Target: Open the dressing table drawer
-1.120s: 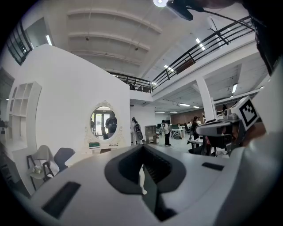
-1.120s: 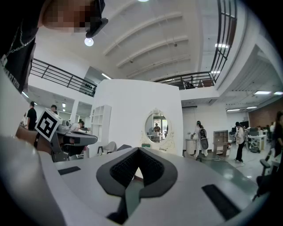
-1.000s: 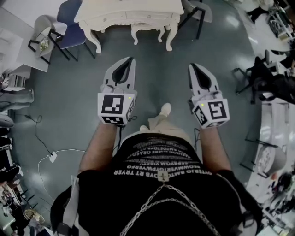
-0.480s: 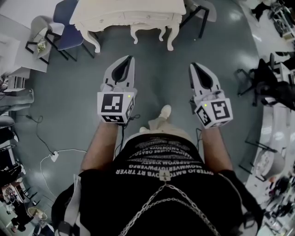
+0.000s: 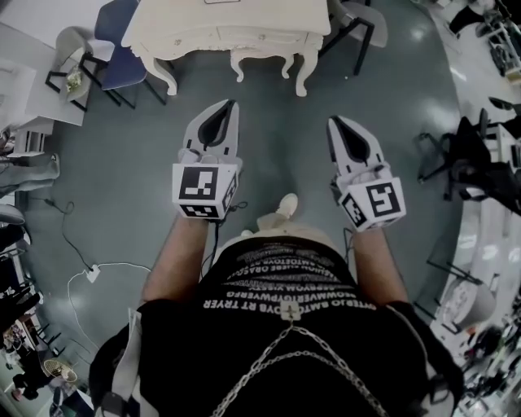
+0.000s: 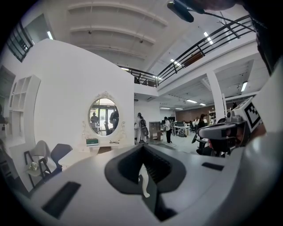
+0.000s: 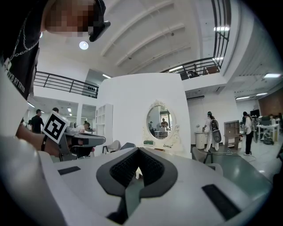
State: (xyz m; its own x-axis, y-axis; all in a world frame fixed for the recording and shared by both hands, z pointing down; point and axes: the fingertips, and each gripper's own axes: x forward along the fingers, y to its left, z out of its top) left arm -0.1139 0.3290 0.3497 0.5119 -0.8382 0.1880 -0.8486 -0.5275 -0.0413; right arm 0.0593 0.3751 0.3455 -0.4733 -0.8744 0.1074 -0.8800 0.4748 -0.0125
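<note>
A blue chair (image 5: 120,45) stands just left of the white dressing table (image 5: 163,32). The table's drawer (image 5: 218,36) is in its front and looks pushed in, and a little stool (image 5: 262,57) sits by the table's legs. The left gripper (image 5: 229,107) is in front of the table, well apart from it, jaws pressed together with nothing in them, and the right gripper (image 5: 334,123) is in front of the table's right end, also well apart, jaws together and empty.

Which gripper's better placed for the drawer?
Left, slightly: the left gripper lines up with the drawer; the right gripper sits off the right corner of the table. Both shut, neither near it.
</note>
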